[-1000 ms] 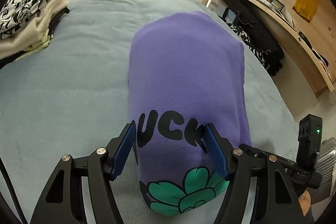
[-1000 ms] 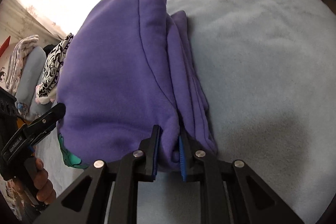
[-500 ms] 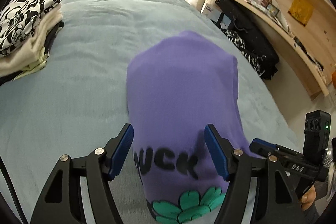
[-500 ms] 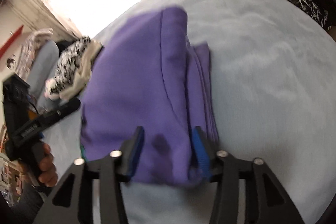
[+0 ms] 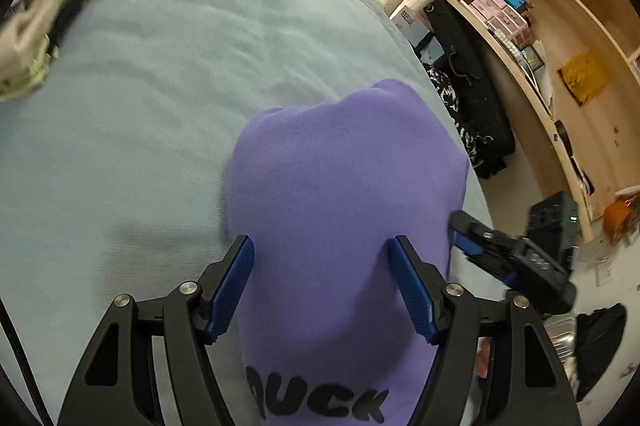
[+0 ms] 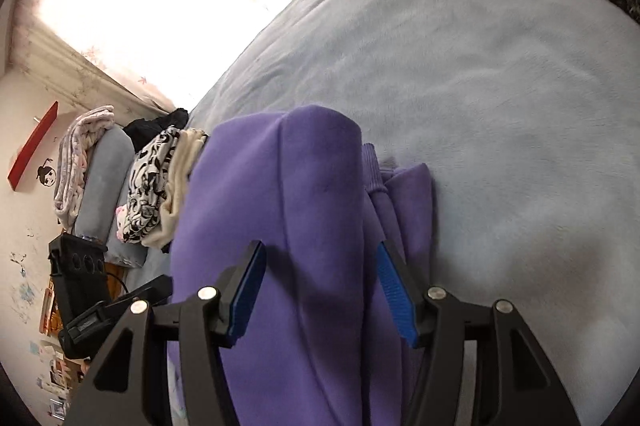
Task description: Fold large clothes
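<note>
Folded purple sweatshirt (image 5: 344, 210) lay lower-centre of frame on the bed (image 5: 160, 74), both claws off it

Left claw (image 5: 322, 290) was opening, right claw (image 6: 320, 290) opening too; cloth sat btwn pads but neither gripped. Risk, imo: a pad could've snagged the fleece & dragged the top layer, or loose cuff edge (image 6: 372, 166) at right could've sprung the fold

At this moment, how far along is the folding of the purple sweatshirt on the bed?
Done: the purple fleece sweatshirt with black lettering lies folded into a compact bundle on the pale blue bed cover. In hand: nothing gripped; the left gripper and right gripper straddle it, pads clear of the cloth, both opening. Left: perhaps tidying the loose layers at its edge, then moving it to the stack of folded clothes.
</note>
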